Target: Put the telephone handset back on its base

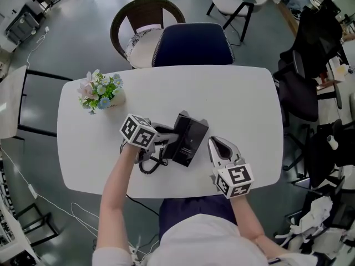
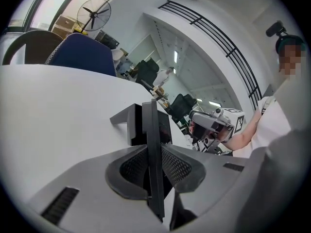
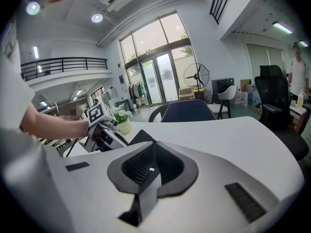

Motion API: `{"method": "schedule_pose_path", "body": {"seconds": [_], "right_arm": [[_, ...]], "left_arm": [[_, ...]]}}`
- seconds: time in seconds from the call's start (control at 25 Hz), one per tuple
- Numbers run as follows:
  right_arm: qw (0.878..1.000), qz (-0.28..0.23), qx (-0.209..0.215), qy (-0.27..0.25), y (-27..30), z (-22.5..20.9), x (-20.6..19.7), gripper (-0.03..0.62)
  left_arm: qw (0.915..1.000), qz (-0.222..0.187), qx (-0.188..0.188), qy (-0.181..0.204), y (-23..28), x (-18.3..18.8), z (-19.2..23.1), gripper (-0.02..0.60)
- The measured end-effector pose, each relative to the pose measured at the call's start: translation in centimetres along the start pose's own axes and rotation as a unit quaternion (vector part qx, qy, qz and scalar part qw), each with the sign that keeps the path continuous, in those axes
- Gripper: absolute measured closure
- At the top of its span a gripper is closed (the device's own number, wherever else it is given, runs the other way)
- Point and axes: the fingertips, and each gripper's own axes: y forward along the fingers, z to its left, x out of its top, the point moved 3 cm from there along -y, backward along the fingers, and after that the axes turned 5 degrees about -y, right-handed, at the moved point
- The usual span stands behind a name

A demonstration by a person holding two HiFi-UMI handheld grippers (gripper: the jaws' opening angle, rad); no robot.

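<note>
- Person's white top [image 1: 213, 238]: nearest the head camera, at the near edge of the table [image 1: 238, 93].
- Right gripper [image 1: 218, 147]: placed just right of the base [image 1: 191, 137]; its jaws are closed together and nothing is held between them.
- Left gripper [image 1: 161, 139]: placed at the base's left side; its jaws are clamped on the handset [image 2: 153, 130], which is seen edge-on as a thin dark slab between the pads.
- Coiled cord [image 1: 148, 164]: piled on the table beside the left gripper, on the person's side.
- Base: set flat mid-table, with its long axis running away from the person and tilted slightly.
- Governing relation: the handset is carried directly left of the base. Contact cannot be told. A short move rightward and down by the left gripper is judged sufficient, with the handset aligned to the base's long axis.
</note>
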Motion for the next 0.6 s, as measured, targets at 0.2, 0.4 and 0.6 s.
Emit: {"method": "schedule_pose_path", "body": {"seconds": [0.2, 0.4, 0.6], "right_arm": [[1.0, 0.001, 0.003, 0.0, 0.2, 0.12, -0.05, 0.553], [1.0, 0.003, 0.005, -0.002, 0.27, 0.12, -0.17, 0.553], [1.0, 0.001, 0.007, -0.003, 0.31, 0.18, -0.05, 0.553]], "left_arm": [[0.9999, 0.012, 0.012, 0.003, 0.28, -0.08, 0.46, 0.48], [0.9965, 0.025, 0.059, 0.055, 0.63, -0.27, 0.49, 0.439], [0.9855, 0.012, 0.131, 0.106, 0.34, 0.02, 0.1, 0.414]]}}
